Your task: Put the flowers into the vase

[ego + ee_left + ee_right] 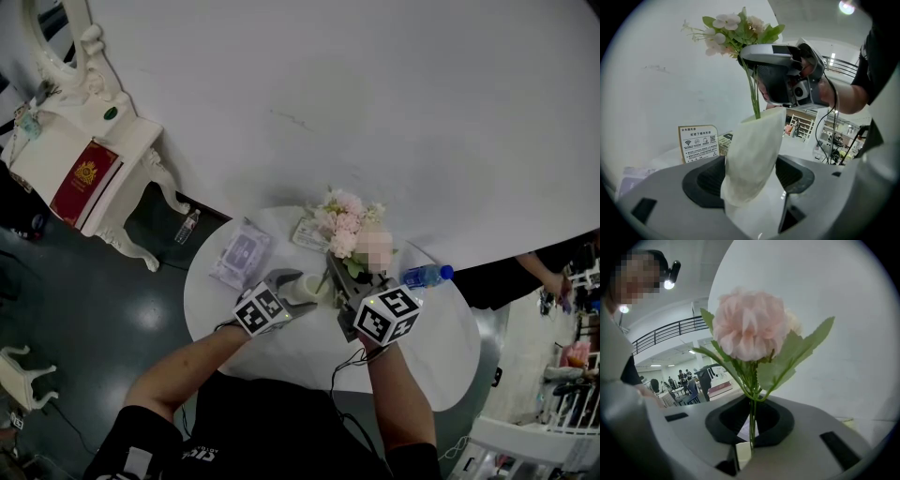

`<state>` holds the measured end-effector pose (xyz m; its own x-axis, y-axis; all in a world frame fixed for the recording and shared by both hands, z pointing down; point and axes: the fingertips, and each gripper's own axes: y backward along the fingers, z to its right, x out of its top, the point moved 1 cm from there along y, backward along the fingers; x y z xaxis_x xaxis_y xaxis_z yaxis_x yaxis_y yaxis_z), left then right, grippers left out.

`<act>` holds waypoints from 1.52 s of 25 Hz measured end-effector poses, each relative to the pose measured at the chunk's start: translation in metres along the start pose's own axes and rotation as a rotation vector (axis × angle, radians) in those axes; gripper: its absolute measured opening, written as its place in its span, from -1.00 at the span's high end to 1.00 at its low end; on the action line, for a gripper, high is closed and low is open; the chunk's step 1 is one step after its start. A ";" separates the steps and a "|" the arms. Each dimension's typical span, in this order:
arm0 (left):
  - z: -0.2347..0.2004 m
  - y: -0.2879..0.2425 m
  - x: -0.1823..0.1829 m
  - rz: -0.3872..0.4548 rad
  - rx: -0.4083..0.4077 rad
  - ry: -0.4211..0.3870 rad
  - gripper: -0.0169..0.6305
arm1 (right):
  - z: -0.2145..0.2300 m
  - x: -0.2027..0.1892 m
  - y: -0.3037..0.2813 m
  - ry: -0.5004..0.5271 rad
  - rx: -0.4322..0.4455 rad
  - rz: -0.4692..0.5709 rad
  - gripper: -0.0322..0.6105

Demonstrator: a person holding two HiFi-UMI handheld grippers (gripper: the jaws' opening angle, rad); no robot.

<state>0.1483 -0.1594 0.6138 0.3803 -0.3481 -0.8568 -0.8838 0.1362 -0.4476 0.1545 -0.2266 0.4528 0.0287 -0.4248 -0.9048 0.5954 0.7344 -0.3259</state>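
A cream-white vase (754, 154) leans between the jaws of my left gripper (750, 180), which is shut on its body. A bunch of pale pink and white flowers (342, 223) with green leaves rises above the round white table (281, 352). Thin green stems (753, 96) run down to the vase's mouth. My right gripper (743, 55) is shut on those stems just under the blooms. In the right gripper view a pink bloom (749, 324) fills the middle and its stem (752, 420) is pinched between the jaws. Both grippers meet over the table's middle, left (302, 286) and right (351, 298).
A water bottle (427, 275) lies at the table's right edge. A pack of wipes (239, 253) lies at its left, and a printed card (698, 143) stands at the back. An ornate white side table (131, 141) stands far left. A person (525, 267) stands at the right.
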 end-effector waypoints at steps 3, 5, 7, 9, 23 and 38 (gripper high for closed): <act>0.000 0.000 0.001 0.013 0.006 -0.003 -0.06 | -0.001 -0.005 0.003 -0.004 -0.005 -0.008 0.78; -0.001 0.000 0.001 0.016 0.005 -0.004 -0.06 | -0.002 -0.008 0.004 -0.008 -0.007 -0.014 0.78; -0.001 -0.001 0.001 0.014 0.003 -0.004 -0.06 | -0.002 -0.011 0.005 -0.007 -0.010 -0.019 0.78; 0.000 -0.002 0.000 0.013 -0.002 -0.002 -0.06 | -0.001 -0.014 0.005 -0.001 -0.014 -0.025 0.78; 0.000 -0.003 -0.002 0.011 -0.009 0.024 -0.06 | -0.010 -0.029 0.014 0.017 -0.026 -0.043 0.78; 0.001 0.000 0.003 0.019 -0.011 0.039 -0.06 | -0.011 -0.043 0.015 0.008 -0.043 -0.066 0.78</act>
<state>0.1498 -0.1595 0.6108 0.3531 -0.3817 -0.8542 -0.8938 0.1324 -0.4286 0.1535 -0.1913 0.4833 -0.0157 -0.4689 -0.8831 0.5605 0.7273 -0.3961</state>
